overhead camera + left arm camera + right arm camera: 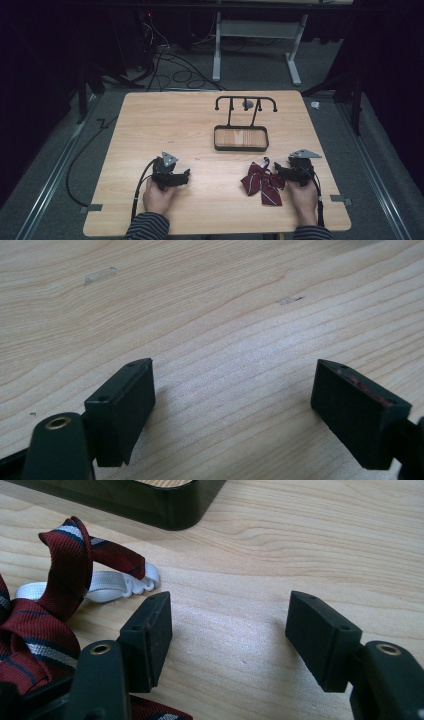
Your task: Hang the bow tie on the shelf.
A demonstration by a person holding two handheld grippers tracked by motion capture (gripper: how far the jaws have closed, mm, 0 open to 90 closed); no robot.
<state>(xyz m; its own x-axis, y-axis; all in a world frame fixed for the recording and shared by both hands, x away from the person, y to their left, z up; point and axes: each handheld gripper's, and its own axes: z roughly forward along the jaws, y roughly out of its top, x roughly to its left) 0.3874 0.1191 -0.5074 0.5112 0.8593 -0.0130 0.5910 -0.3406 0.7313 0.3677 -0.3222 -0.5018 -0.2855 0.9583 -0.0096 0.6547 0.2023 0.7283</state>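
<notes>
Dark curtains and a grey carpeted floor with loose cables surround a pale wooden desk (165,130).

Toward the far side of the desk, right of centre, stands a black rack (245,103) with hooks along its top bar, rising from a shallow black tray (241,146) with a wooden bottom. A corner of that tray (165,505) also shows at the top of the right gripper view.

A dark red striped bow tie (263,182) lies flat on the desk near the person's edge, on the right half. In the right gripper view the bow tie (35,625) lies to the left of the jaws, its white strap (107,586) curling out beside the left jaw.

The right tongs (281,172) rest just beside the bow tie, at its right edge, held in the person's right hand (304,197). Seen close, the right tongs (227,630) stand released, the jaws wide apart with only bare wood between them.

The left tongs (186,175) sit low over the desk on the left half, well apart from the bow tie, held by the left hand (159,196). Their jaws are likewise spread and released (232,400), grasping nothing.
</notes>
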